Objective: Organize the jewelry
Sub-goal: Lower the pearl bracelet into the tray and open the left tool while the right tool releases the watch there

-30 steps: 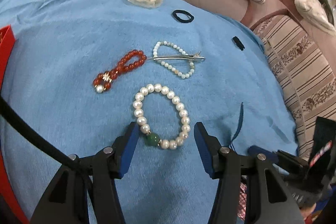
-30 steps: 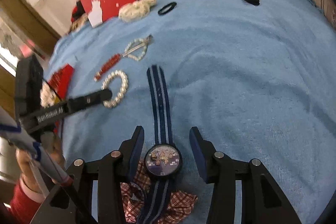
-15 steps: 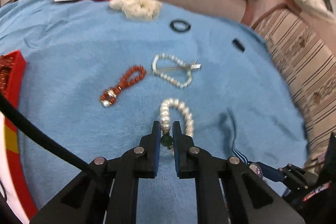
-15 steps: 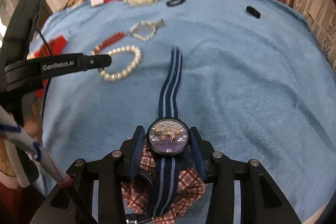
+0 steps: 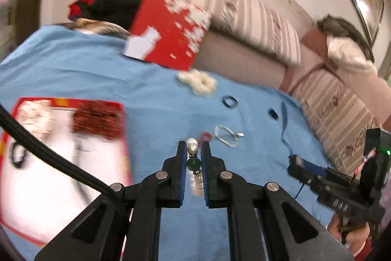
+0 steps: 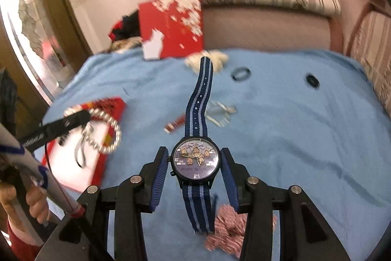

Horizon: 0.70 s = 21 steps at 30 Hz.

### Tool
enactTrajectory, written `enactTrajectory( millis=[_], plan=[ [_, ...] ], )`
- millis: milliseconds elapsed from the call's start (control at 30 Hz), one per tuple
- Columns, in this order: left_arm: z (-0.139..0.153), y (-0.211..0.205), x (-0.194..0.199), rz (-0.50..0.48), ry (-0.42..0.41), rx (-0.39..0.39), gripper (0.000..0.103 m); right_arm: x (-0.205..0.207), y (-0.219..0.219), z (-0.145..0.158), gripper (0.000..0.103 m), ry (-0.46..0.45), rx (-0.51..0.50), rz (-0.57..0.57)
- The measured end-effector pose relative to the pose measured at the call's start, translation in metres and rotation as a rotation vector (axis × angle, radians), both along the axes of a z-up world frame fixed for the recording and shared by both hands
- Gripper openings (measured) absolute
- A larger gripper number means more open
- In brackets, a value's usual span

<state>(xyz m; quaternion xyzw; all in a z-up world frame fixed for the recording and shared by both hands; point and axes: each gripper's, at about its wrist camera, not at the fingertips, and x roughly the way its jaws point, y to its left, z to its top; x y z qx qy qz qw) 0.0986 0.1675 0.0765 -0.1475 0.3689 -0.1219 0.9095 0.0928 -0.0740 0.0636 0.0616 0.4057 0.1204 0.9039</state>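
Left wrist view: left gripper [image 5: 193,158] clamped on bracelet [image 5: 192,147], green bead pinched between the pads, pearls poking past the tips, clear of the cloth.
Right wrist view: right gripper [image 6: 194,166] closed on watch [image 6: 194,158], pads pressing the case sides, strap running along the fingers, far end lifted above the blanket [image 6: 293,138].
Key relation: red box [image 5: 63,163] lying to the left of both grippers; left gripper nearer, bracelet loop seen from the right wrist hanging just over the box's white inside; watch well right of it.
Judged next move: bracelet lowered into the box first; watch to cross leftward after, long axis probably needing a turn to fit.
Left on blanket: red bead string [image 5: 206,136], small pearl loop with clip [image 5: 227,136], two black hair ties [image 5: 229,101], white scrunchie [image 5: 199,83].
Surface: soft blue cloth, wrinkled, over a bed or sofa.
Room: striped cushions [image 5: 244,16] behind, red lid [image 5: 171,28] propped at the far edge, pale wall; frames blurred.
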Motion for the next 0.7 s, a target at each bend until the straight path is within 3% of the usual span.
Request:
enactTrajectory(
  millis=[167, 367, 467, 700],
  plan=[
    [-0.008, 0.063, -0.014, 0.1, 0.033, -0.002, 0.01, 0.008, 0.033, 0.008, 0.046, 0.013, 0.067, 0.057],
    [-0.067, 0.131, -0.013, 0.229, 0.243, 0.003, 0.01, 0.017, 0.091, 0.007, 0.046, 0.027, 0.074, 0.146],
    [-0.088, 0.159, -0.015, 0.285, 0.308, -0.008, 0.01, 0.019, 0.115, 0.011, 0.046, 0.032, 0.083, 0.189],
    [-0.103, 0.182, -0.013, 0.374, 0.372, 0.057, 0.01, 0.033, 0.17, 0.011, 0.046, 0.076, 0.115, 0.265]
  ],
)
